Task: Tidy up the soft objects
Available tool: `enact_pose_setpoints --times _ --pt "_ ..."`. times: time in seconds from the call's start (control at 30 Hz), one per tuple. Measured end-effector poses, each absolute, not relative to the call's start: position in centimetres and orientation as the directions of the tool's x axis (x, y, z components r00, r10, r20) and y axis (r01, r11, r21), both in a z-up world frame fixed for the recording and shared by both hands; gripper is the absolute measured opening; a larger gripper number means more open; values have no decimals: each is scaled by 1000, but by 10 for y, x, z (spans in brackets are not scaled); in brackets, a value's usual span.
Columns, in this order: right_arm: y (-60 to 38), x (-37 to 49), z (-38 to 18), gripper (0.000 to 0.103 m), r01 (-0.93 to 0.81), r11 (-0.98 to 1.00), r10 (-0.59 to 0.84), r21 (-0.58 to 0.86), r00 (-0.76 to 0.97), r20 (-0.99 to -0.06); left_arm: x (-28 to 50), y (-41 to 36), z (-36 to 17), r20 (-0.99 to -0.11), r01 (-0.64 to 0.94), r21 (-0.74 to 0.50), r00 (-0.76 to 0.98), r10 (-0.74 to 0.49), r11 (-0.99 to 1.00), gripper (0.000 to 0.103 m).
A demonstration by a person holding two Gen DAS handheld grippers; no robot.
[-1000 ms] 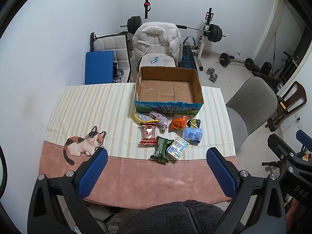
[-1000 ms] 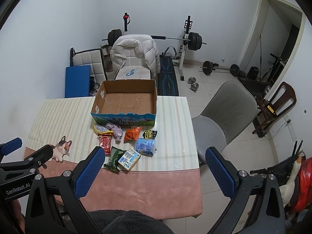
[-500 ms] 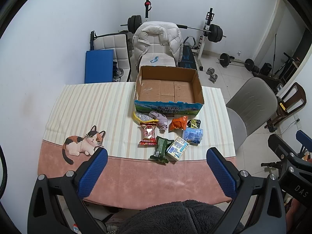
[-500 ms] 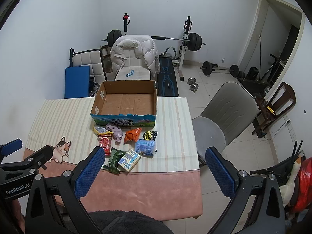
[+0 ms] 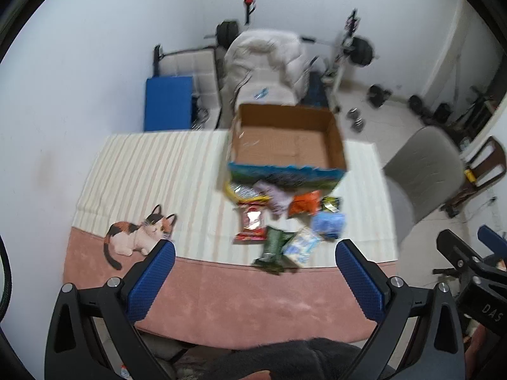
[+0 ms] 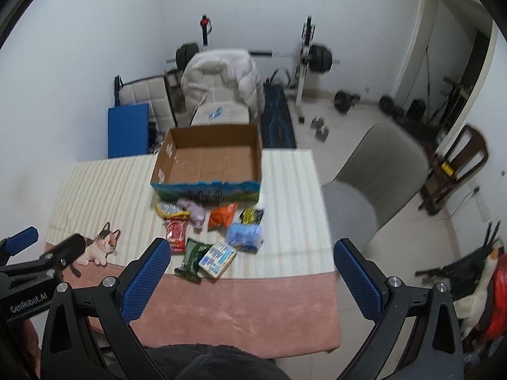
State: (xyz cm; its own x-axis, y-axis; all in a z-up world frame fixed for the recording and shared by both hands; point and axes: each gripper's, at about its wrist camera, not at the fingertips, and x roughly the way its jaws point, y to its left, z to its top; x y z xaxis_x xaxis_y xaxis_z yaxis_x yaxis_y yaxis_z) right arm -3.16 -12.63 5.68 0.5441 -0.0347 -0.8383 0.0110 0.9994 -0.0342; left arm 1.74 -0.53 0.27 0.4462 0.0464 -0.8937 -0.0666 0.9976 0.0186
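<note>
Your left wrist view smeared by motion blur: print on snack packets (image 5: 282, 221) unreadable. Lettering on cardboard box (image 6: 207, 186) front too blurred to read. Green packet (image 6: 191, 258) partly overlapped by blue-white packet (image 6: 218, 258). Your left gripper (image 6: 38, 262) cut off at right view's left edge.

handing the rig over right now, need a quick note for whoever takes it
Left tool: open, holding nothing, held above the near pink edge of the table.
Right tool: open, holding nothing, likewise over the near edge.
Cardboard box: on the striped cloth at the far side, nothing inside.
Soft packets in a cluster just in front of the box: red pack, green pack, orange pack, blue pack, lilac soft item.
Done: nothing moved yet.
Left: every item, probably into the box.
</note>
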Motion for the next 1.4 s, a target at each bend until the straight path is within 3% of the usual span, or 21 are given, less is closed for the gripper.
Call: enact_pose_setpoints --times 0.17,0.27,0.43,0.53,0.77,0.93,1.1,1.13,1.17,1.23,1.4 --pt "-131 32 -53 103 46 994 79 101 350 -933 69 17 -83 -950 -108 63 297 93 992 103" --pt "-130 71 -150 103 113 983 127 148 174 -977 89 35 -139 -974 -129 60 211 86 990 102" --pt "-119 108 -296 100 231 959 175 162 -34 -984 111 43 -215 -994 -131 44 94 57 990 91" --pt "-111 118 -348 97 277 945 204 173 -90 -975 123 44 -254 -999 -121 23 35 27 992 85" --pt "-97 114 -386 67 251 947 240 203 -130 -962 141 32 -308 -989 -101 -120 -69 -127 988 84" --pt "-106 92 -388 66 119 983 159 137 -205 -966 149 5 -339 -975 -56 -171 -135 -177 984 84" --pt "-122 76 -393 68 98 987 147 129 -205 -968 157 -16 -379 -961 -55 -189 -194 -196 980 83" --pt "-124 74 -399 69 120 983 161 139 -203 -966 159 -20 -385 -960 -51 -192 -197 -198 980 74" --pt "-125 72 -401 69 134 981 164 139 -203 -965 159 -23 -391 -959 -47 -192 -203 -198 980 56" --pt "-130 72 -406 69 154 979 164 135 -196 -967 159 -28 -403 -959 -47 -175 -219 -181 983 41" --pt "-132 65 -429 66 173 979 143 108 -211 -967 149 -33 -420 -969 -55 -145 -192 -153 988 33"
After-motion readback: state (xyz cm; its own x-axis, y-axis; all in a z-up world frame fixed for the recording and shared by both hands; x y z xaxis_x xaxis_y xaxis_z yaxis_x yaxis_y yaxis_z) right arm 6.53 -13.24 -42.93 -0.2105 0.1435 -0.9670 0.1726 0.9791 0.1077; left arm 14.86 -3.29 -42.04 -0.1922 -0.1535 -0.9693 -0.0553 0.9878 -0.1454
